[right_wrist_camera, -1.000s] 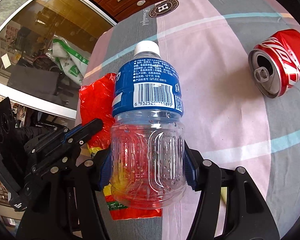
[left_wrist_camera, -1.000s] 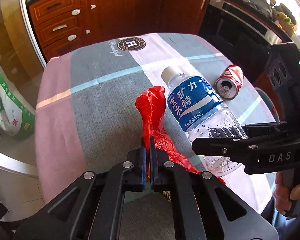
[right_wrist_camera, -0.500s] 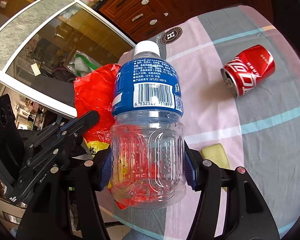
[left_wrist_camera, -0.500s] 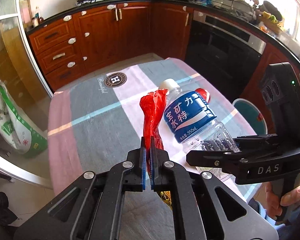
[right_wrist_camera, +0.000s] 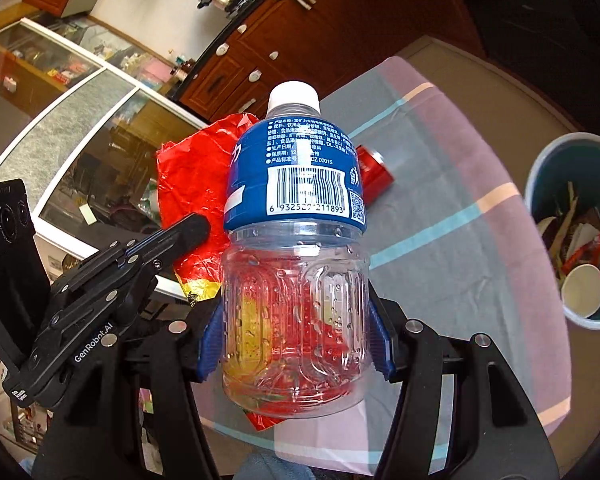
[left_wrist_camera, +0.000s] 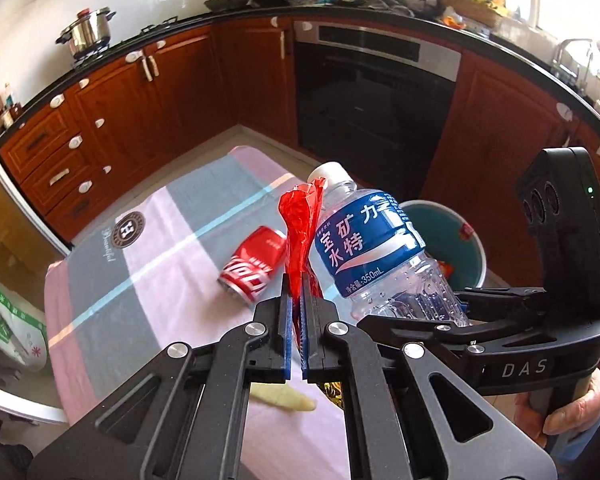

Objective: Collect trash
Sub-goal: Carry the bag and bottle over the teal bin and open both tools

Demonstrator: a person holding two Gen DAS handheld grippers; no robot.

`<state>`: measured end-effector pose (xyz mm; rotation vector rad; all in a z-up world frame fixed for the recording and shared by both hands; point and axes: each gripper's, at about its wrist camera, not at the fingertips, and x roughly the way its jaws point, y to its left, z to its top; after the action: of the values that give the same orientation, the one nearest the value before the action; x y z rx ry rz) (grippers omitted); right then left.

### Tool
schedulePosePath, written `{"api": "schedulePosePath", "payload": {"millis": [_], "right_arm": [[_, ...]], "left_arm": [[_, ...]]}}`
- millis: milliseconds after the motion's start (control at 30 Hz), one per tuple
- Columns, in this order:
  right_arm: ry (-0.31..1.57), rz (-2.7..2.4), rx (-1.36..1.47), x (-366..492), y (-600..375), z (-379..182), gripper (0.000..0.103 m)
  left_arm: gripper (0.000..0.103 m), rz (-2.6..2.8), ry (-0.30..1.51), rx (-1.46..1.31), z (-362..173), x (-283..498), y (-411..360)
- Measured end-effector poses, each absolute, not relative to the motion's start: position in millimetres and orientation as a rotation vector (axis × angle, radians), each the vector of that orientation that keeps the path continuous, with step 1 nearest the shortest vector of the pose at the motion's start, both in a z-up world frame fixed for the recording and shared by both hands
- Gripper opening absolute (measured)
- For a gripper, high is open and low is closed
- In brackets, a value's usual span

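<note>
Now my left gripper [left_wrist_camera: 296, 316] is pinched tight on a crumpled red plastic wrapper [left_wrist_camera: 300, 220] at frame centre, and my right gripper [right_wrist_camera: 296, 344] is clamped on a clear plastic water bottle with a blue label [right_wrist_camera: 296, 248], held aloft. Lower centre, a red soda can [left_wrist_camera: 254, 270] lies on its side on the pink-and-grey striped tablecloth [left_wrist_camera: 140, 264], beside a pale yellow scrap [left_wrist_camera: 284, 398]. At the right edge a teal round bin [right_wrist_camera: 540, 184] holds paper litter, partly hidden behind the bottle in the left view.
</note>
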<state>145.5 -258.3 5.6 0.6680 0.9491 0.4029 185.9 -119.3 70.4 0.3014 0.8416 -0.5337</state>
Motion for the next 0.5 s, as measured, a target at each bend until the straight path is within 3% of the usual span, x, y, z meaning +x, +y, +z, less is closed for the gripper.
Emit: {"api": "schedulePosePath", "payload": {"millis": [500], "right_arm": [[0.931, 0.136, 0.815, 114.3, -435.6, -39.7, 0.056]], "left_arm": [[0.003, -0.707, 0.939, 0.442, 8.4, 196.0, -321.9]]}}
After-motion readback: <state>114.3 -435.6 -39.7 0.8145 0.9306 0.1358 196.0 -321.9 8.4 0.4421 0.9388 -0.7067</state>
